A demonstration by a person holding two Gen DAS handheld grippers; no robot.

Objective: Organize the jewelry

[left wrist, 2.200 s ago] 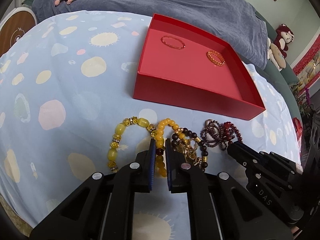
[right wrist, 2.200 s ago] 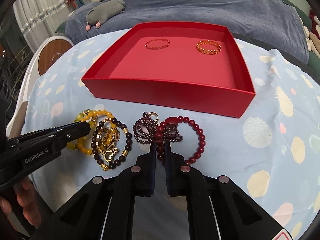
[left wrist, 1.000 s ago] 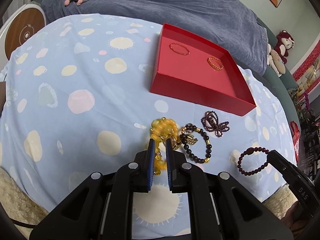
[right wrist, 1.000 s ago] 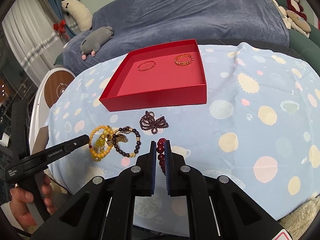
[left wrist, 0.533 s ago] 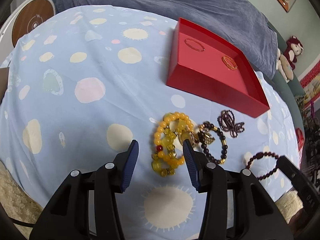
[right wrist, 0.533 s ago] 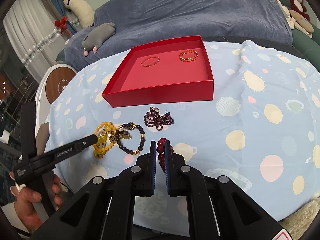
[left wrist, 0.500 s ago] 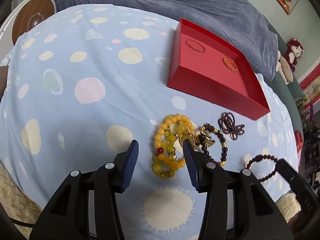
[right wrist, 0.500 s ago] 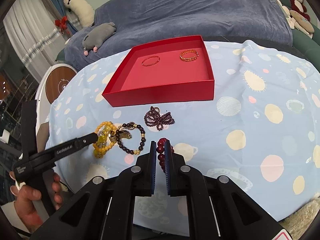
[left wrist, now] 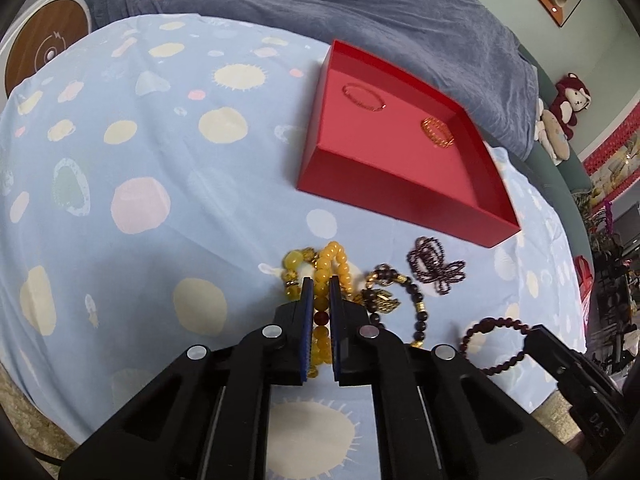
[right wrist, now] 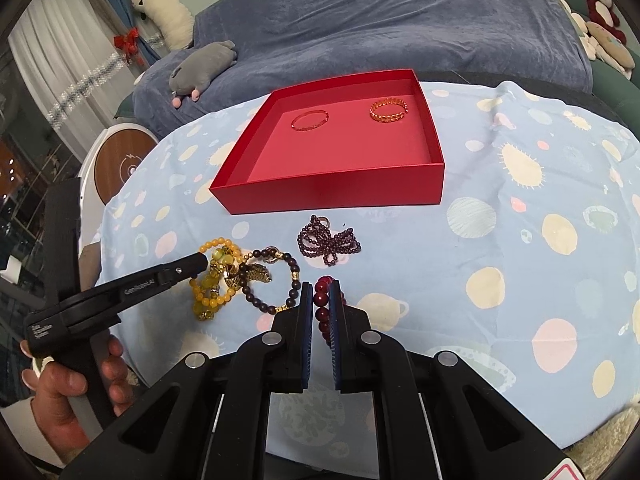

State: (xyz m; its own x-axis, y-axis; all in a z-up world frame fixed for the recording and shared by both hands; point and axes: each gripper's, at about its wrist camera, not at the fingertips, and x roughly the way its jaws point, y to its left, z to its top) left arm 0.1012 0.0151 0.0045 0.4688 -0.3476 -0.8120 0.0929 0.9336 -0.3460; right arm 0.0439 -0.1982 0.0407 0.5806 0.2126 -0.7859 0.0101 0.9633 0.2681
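A pale blue cloth (right wrist: 520, 248) dotted with suns and planets covers the table, with a blue-draped sofa behind it. The red tray (right wrist: 332, 196) sits at the far side and already has two thin bangles lying apart on its floor. My left tongs (left wrist: 320, 292) are pinched down on the amber bead bracelet (left wrist: 334, 260), whose yellow strand runs up between the pads. My right tongs (right wrist: 321, 296) grip the dark red bead bracelet (right wrist: 323, 312) (the big round beads). Whether either piece has cleared the cloth I can't quite tell from these angles. Loose on the cloth near the tray's front wall are the brown-and-gold bracelet (right wrist: 272, 276) and the small purple bead cluster (right wrist: 328, 240). I reckon I'm at the carrying step: next, lift both over the front wall and set them down apart, minding that the amber strand doesn't snag its brown neighbour.
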